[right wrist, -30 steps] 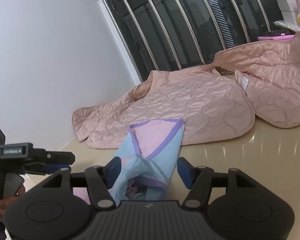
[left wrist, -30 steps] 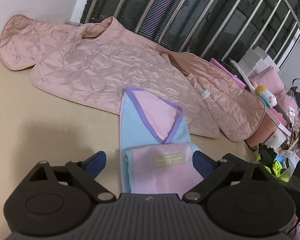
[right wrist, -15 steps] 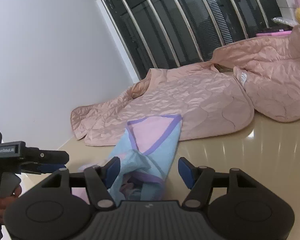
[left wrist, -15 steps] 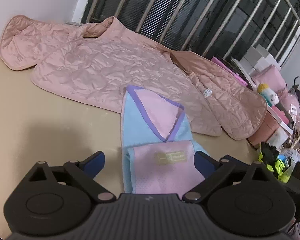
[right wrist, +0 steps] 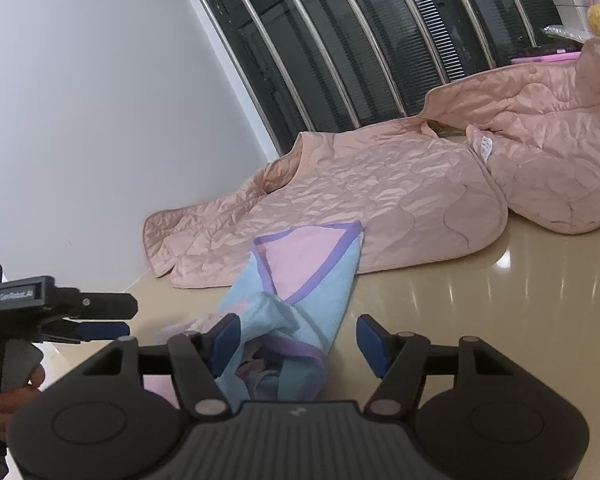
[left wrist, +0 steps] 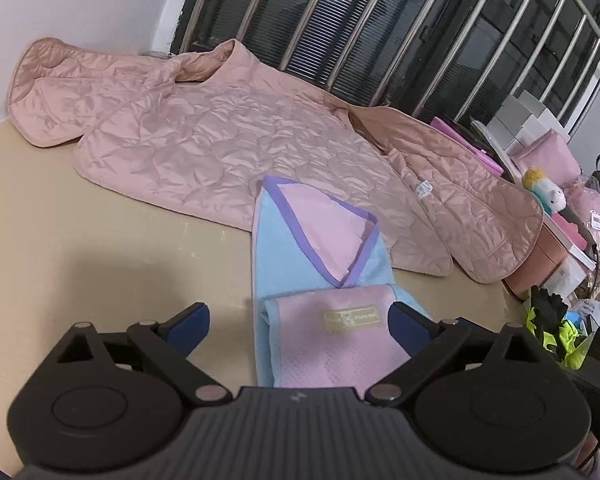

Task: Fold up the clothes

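Note:
A small blue and pink garment with purple trim [left wrist: 300,264] lies partly folded on the beige table [left wrist: 100,248], its far tip resting on a pink quilted jacket [left wrist: 220,140]. My left gripper [left wrist: 300,320] is open, its jaws wide on either side of the garment's near pink fold with the label. In the right wrist view the same garment [right wrist: 300,280] lies bunched at its near end. My right gripper [right wrist: 298,340] is open around that bunched end. The left gripper [right wrist: 80,320] shows at the left edge there, held by a hand.
The pink quilted jacket [right wrist: 380,200] spreads across the back of the table, below a barred dark window [left wrist: 380,20]. Boxes, a plush toy [left wrist: 544,192] and bags crowd the right side past the table's edge. A white wall [right wrist: 80,120] stands at the left.
Both grippers have drawn back slightly toward me, and the views shifted a little. The garment lies as before, and both jaws stay open.

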